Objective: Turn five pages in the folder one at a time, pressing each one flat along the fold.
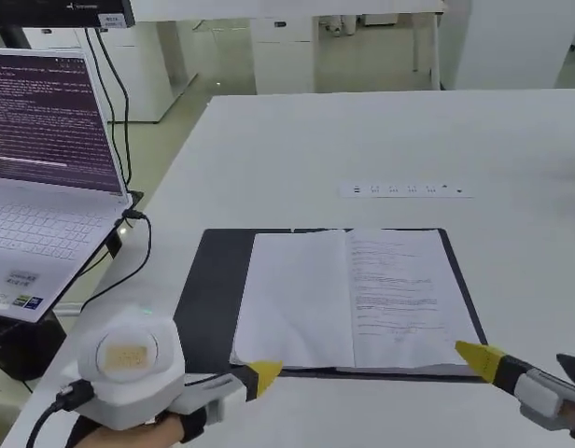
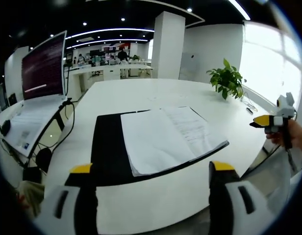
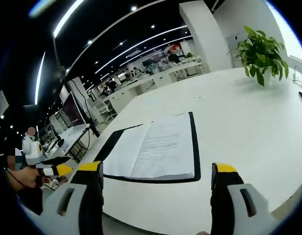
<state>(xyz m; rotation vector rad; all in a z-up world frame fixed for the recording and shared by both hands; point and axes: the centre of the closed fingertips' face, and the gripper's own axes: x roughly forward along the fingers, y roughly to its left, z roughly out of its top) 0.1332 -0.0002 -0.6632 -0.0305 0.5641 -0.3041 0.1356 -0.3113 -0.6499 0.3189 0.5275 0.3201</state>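
Note:
A black folder (image 1: 211, 285) lies open on the white table, with white pages spread across it and a fold down the middle (image 1: 348, 299). The right page (image 1: 399, 294) carries printed text; the left page (image 1: 292, 299) is blank. The folder shows in the left gripper view (image 2: 109, 147) and in the right gripper view (image 3: 192, 142) too. My left gripper (image 1: 261, 375) hovers open just before the folder's near left edge. My right gripper (image 1: 476, 355) hangs open at the near right corner, touching nothing. Both pairs of yellow-tipped jaws stand wide apart, with nothing between them.
An open laptop (image 1: 45, 177) with a lit screen stands at the left, its cables (image 1: 129, 224) trailing near the folder's left side. A power strip (image 1: 406, 189) is set into the table beyond the folder. A potted plant (image 2: 227, 81) stands far right.

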